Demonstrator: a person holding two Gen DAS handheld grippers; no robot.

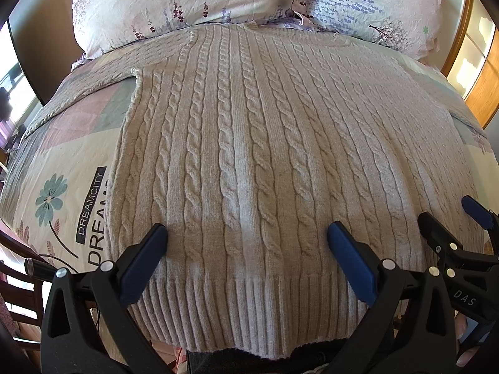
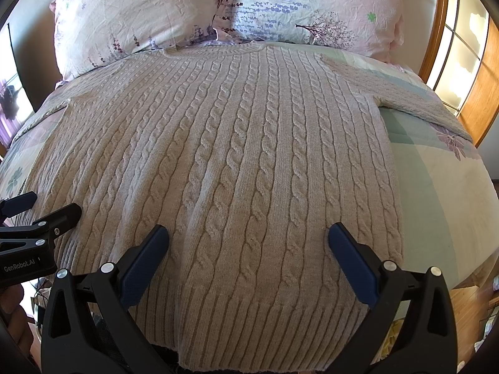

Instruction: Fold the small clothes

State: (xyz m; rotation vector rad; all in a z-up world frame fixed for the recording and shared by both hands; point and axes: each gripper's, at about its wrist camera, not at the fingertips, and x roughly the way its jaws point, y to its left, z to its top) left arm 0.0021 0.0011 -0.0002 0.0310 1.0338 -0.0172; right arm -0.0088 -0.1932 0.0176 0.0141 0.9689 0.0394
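A beige cable-knit sweater (image 1: 249, 143) lies flat on the bed, ribbed hem nearest me, collar at the pillows, sleeves spread to both sides. It also fills the right wrist view (image 2: 237, 162). My left gripper (image 1: 248, 233) is open and empty, hovering over the hem's left half. My right gripper (image 2: 248, 233) is open and empty over the hem's right half. The right gripper also shows at the right edge of the left wrist view (image 1: 449, 218), and the left gripper at the left edge of the right wrist view (image 2: 46, 205).
Two floral pillows (image 1: 187, 3) (image 2: 305, 9) lie at the head of the bed. A patterned quilt (image 1: 62, 193) (image 2: 443, 193) covers the bed. A wooden window frame (image 2: 436, 31) stands at right. A dark chair back (image 1: 18, 274) is at lower left.
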